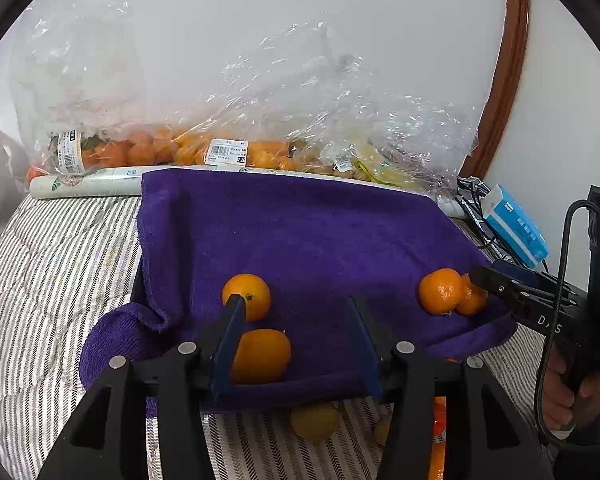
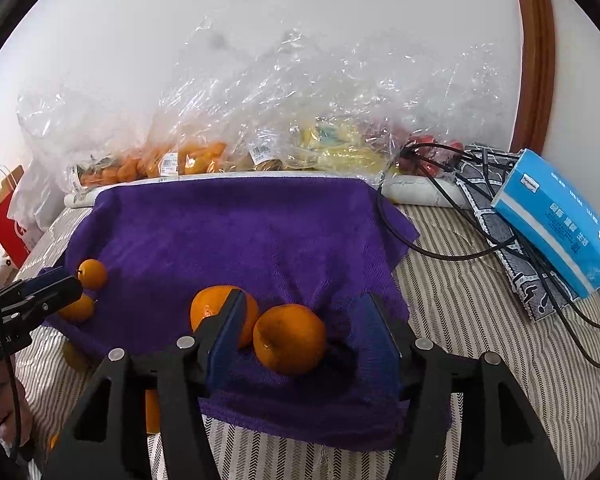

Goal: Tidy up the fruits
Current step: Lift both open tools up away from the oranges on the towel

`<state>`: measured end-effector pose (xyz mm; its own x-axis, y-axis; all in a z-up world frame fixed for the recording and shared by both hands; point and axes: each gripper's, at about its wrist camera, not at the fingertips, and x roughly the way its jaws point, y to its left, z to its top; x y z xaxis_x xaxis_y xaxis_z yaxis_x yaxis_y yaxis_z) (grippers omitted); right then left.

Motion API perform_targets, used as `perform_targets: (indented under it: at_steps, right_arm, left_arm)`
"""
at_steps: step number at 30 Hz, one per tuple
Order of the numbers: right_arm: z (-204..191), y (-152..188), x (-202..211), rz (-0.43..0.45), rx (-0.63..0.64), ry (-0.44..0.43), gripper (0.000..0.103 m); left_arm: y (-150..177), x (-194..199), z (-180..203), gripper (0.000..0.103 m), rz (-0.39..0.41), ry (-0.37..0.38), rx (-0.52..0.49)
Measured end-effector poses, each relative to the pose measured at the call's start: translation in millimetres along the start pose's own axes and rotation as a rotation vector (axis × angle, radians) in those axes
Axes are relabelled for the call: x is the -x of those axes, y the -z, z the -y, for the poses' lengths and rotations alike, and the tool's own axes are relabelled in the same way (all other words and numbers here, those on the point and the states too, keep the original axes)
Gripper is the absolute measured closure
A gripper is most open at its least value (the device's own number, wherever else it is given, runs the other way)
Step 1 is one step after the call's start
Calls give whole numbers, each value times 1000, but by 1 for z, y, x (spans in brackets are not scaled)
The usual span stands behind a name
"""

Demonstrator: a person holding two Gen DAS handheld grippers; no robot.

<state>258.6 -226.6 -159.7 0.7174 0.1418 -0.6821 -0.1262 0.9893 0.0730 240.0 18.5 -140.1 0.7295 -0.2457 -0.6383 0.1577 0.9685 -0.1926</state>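
Both tongs hover over the purple towel [image 1: 300,232], each parted and gripping nothing. The left tongs [image 1: 296,340] stand partly open; one orange [image 1: 260,356] lies just inside the left pad [image 1: 228,344], apparently against it but not squeezed, and another orange [image 1: 247,297] sits just beyond that pad's tip. The right tongs [image 2: 304,340] are also open, with an orange [image 2: 289,339] lying loose between the pads, nearer the left one, clear of the right pad [image 2: 380,340]. A second orange [image 2: 220,312] sits partly behind the left pad, touching the first. No earlier view is given, so whether these fruits are being set down or picked up cannot be told; they look released, resting on the towel in two pairs. If so, the thing to do well is to lift each tongs straight back along their own line, pads wide enough not to drag a fruit, since round oranges on soft cloth may roll toward the towel's near edge. More fruit lies below that edge, under the tongs, and bagged fruit [image 2: 188,160] waits far ahead by the wall.
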Motion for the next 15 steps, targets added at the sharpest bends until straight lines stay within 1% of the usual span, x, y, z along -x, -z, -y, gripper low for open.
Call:
perform_targets:
  at_steps: [5, 15]
  right_arm:
    - [-2, 0, 1, 5, 6, 3, 43]
    - [-2, 0, 1, 5, 3, 1, 43]
  left_arm:
    - [0, 1, 2, 51, 0, 2, -6]
    - [0, 3, 4, 51, 11, 5, -12]
